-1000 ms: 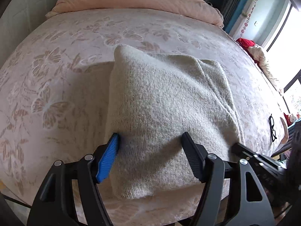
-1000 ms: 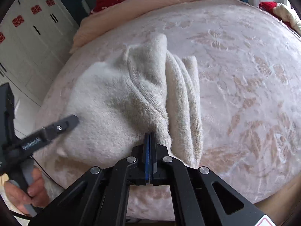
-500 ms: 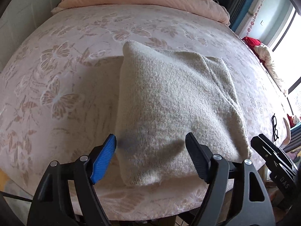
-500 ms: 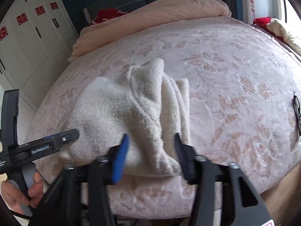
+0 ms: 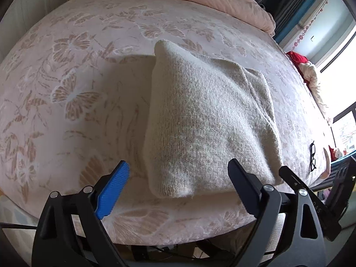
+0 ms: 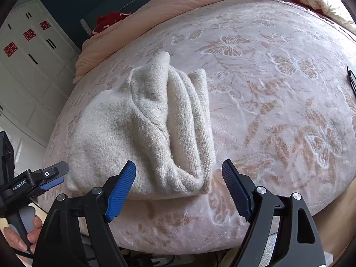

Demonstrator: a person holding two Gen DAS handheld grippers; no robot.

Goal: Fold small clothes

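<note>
With the cream knit sweater [image 5: 209, 122] lying folded near the front edge of the bed [image 5: 77, 66], both left gripper [image 5: 178, 178] and right gripper [image 6: 179, 178] have just been opening, nothing between them. Release step, likely fold finished; next probably tidy the bunched right-side layers.

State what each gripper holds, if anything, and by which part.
Nothing is held. The left gripper and the right gripper, whose jaws have just been opening, stand open and clear of the folded cream knitted sweater lying on the butterfly-patterned bed cover.
</note>
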